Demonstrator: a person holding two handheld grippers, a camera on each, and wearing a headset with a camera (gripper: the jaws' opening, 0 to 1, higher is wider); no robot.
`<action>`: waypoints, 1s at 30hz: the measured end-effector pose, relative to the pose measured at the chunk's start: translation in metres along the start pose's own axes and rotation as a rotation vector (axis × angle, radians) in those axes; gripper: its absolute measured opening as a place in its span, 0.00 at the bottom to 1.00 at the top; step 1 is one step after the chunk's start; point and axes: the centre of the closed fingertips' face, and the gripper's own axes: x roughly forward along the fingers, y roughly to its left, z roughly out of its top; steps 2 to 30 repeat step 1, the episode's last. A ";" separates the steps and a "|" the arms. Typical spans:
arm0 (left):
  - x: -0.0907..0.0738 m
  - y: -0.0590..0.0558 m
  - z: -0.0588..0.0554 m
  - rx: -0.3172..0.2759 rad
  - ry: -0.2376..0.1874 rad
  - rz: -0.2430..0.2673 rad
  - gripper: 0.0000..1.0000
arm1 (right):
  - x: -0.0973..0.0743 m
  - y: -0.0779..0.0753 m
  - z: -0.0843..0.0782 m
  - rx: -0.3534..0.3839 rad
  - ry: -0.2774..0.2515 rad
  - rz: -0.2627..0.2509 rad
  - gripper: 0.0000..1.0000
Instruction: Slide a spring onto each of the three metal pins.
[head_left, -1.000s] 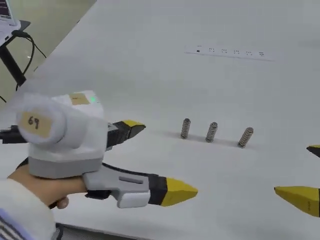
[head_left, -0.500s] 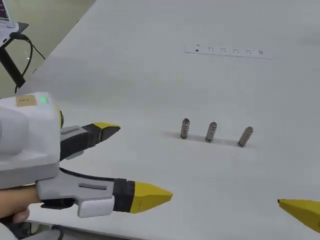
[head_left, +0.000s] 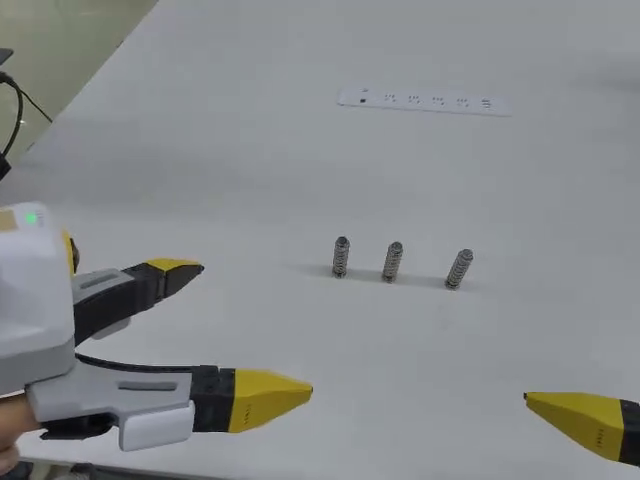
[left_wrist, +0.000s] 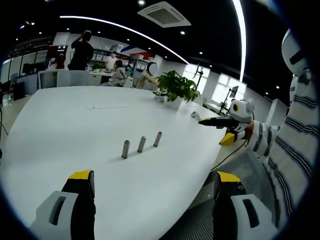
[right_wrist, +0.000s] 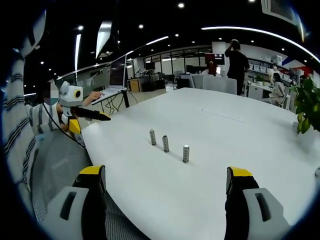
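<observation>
The left spring (head_left: 341, 257), the middle spring (head_left: 392, 262) and the right spring (head_left: 459, 270) are standing in a short row on the white table (head_left: 250, 150), each apart from its neighbour. The right spring is leaning a little, while the other two are standing nearly upright. The coils are too small to tell whether pins are sitting inside them. The left gripper (head_left: 222, 330) is hovering over the near left part of the table, its yellow-tipped jaws spread wide and holding nothing, well apart from the springs. The right gripper (right_wrist: 166, 175) is hanging at the near right edge, its jaws likewise spread wide and holding nothing, also well apart from the row. A white power strip (head_left: 425, 101) is lying on the far side of the table, beyond the springs. In the left gripper view a potted plant (left_wrist: 179, 86) is sitting at the far end, and people (left_wrist: 82, 50) are standing behind it
</observation>
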 end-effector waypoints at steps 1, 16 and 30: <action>0.000 0.000 -0.002 0.000 0.005 0.001 0.98 | 0.000 0.000 0.000 0.001 0.002 -0.003 1.00; 0.000 0.000 -0.002 0.000 0.005 0.001 0.98 | 0.000 0.000 0.000 0.001 0.002 -0.003 1.00; 0.000 0.000 -0.002 0.000 0.005 0.001 0.98 | 0.000 0.000 0.000 0.001 0.002 -0.003 1.00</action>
